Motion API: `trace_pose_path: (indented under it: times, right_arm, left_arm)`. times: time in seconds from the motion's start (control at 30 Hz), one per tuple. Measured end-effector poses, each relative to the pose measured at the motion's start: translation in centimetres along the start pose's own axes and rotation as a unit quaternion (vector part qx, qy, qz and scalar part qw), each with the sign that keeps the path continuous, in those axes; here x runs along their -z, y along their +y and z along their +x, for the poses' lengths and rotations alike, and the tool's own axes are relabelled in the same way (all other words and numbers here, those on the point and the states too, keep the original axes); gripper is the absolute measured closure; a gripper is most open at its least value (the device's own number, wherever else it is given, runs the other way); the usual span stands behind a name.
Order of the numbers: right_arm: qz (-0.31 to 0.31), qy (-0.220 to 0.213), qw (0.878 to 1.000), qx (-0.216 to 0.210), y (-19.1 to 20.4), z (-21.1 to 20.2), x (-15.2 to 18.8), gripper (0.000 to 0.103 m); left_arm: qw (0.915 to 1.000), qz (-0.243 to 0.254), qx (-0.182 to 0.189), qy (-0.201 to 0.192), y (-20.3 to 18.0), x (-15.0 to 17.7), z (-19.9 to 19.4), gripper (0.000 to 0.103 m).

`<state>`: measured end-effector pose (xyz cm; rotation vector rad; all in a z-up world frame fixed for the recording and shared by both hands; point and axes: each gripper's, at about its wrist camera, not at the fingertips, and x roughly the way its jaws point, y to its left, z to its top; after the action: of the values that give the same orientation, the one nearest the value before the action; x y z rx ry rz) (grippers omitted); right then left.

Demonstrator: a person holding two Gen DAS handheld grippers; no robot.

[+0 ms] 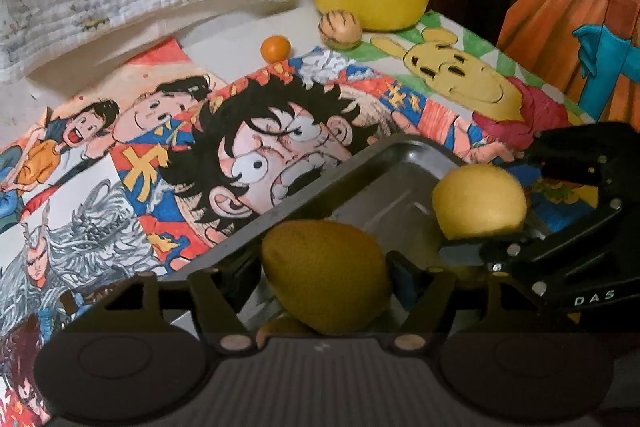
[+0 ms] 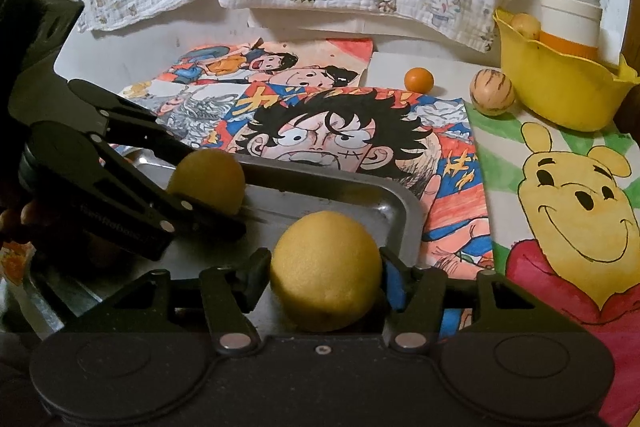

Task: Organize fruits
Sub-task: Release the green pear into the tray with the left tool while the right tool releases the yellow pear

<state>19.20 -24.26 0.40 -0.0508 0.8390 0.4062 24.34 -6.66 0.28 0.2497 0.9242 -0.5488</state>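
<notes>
Lemons are sitting between both sets of jaws over the tray (image 2: pixel 404 211), and we are reading this as the point of setting them down. In the left wrist view, the left gripper (image 1: pixel 326 277) is bracketing a darker lemon (image 1: pixel 326 277) low in the middle of the frame; the pads look just beside its skin rather than squeezing, so we are judging the hold as slack, jaws partly open. The right gripper (image 2: pixel 326 277) is standing the same way around a brighter lemon (image 2: pixel 326 273) at lower centre of the right wrist view, with the blue pad close on its right flank; whether it is touching we cannot tell for certain.

Both lemons are lying over the tray floor, side by side, the darker one toward the tray's left end in the right wrist view. We are keeping them apart, probably so neither knocks the other, and the raised tray rim should be stopping them from rolling onto the cartoon drawings on the desk (image 2: pixel 452 67).

Toward the upper right of the right wrist view, an orange (image 2: pixel 419 79) and a striped fruit (image 2: pixel 492 92) are waiting on the desk, the striped one just beside a yellow bowl (image 2: pixel 560 99). Those are likely next.
</notes>
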Motion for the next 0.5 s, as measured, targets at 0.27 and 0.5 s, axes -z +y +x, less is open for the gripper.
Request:
trace_pose_path:
  times: [0.27,0.5]
  right_arm:
    - [0.016,-0.026,1.0,-0.004,0.2,-2.2,0.6,0.026]
    - [0.019,-0.051,0.998,-0.008,1.1,-4.8,1.4,0.012]
  left_arm:
    - [0.9993,-0.009,-0.009,-0.034,-0.4,1.0,-3.1,0.018]
    - [0.9959,-0.024,-0.032,-0.081,-1.2,3.4,-7.0,0.003]
